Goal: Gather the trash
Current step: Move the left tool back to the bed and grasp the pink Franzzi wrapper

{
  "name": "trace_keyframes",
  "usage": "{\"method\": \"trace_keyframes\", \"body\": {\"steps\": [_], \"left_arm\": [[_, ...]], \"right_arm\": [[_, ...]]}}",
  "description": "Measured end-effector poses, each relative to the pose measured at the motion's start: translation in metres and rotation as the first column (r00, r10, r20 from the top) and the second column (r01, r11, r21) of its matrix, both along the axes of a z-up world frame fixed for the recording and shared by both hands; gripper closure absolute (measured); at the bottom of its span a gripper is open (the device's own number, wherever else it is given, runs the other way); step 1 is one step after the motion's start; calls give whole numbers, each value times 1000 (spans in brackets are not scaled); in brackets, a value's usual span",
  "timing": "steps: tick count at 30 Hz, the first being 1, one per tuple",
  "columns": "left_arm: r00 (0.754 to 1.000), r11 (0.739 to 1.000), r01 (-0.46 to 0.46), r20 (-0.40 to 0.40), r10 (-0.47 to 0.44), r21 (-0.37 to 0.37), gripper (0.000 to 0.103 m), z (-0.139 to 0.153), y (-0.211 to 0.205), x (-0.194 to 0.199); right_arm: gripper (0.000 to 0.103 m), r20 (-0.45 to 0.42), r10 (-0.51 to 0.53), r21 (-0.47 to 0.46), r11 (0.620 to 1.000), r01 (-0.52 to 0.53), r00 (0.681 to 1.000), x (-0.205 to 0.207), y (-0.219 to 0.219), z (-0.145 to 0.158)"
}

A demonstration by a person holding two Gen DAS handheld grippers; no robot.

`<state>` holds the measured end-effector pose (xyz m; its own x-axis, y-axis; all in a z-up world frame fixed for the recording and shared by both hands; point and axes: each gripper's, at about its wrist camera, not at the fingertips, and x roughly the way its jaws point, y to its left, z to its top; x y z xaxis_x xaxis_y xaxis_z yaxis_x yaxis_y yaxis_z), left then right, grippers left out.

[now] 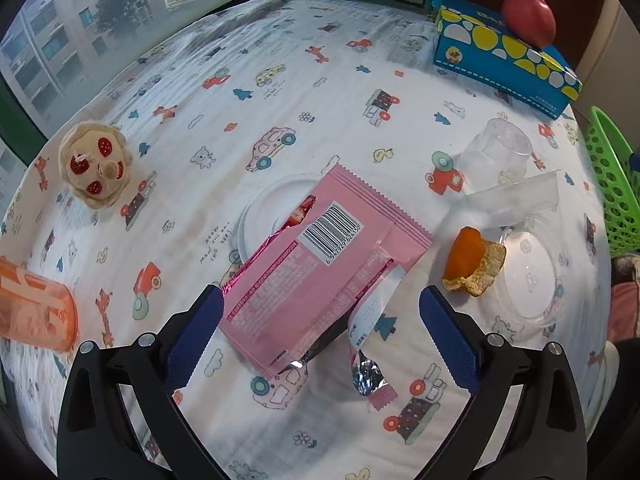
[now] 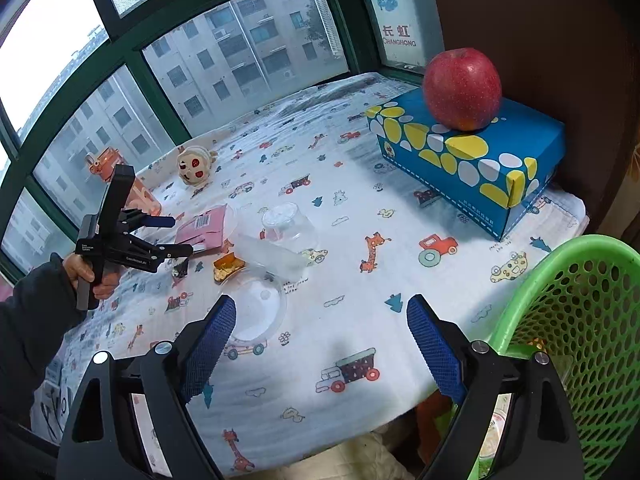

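Evidently the left gripper (image 1: 320,320) hovers over the pink wrapper (image 1: 320,264) at frame centre — fingers spread wide to straddle it. Lower in its view, the right gripper (image 2: 322,340) gapes empty beside the green basket (image 2: 568,320).

The pink foil snack wrapper (image 1: 320,276) covered most of the round white plastic lid (image 1: 260,216) beneath it. The orange translucent plastic container (image 1: 36,308) was cut off by the left edge of the left wrist view. The green perforated plastic basket (image 2: 576,320) ran past the right wrist view's edge, its contents too blurred to tell.
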<state>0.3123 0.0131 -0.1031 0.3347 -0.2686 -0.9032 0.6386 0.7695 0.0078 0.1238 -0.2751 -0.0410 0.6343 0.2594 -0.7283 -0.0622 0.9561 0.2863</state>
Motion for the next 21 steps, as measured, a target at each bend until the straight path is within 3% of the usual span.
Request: {"method": "trace_keyframes", "body": {"steps": [7,21], "left_arm": [[994,994,107,8,-107,-6,6,-2,-6,0],[994,994,103,33,-104,32,7,-17,-7,7]], "right_arm": [[19,-18,15,-1,1000,-15,1000,11,11,-6],[19,-38,64,-19,998,-65,997,32,31,-14]]}}
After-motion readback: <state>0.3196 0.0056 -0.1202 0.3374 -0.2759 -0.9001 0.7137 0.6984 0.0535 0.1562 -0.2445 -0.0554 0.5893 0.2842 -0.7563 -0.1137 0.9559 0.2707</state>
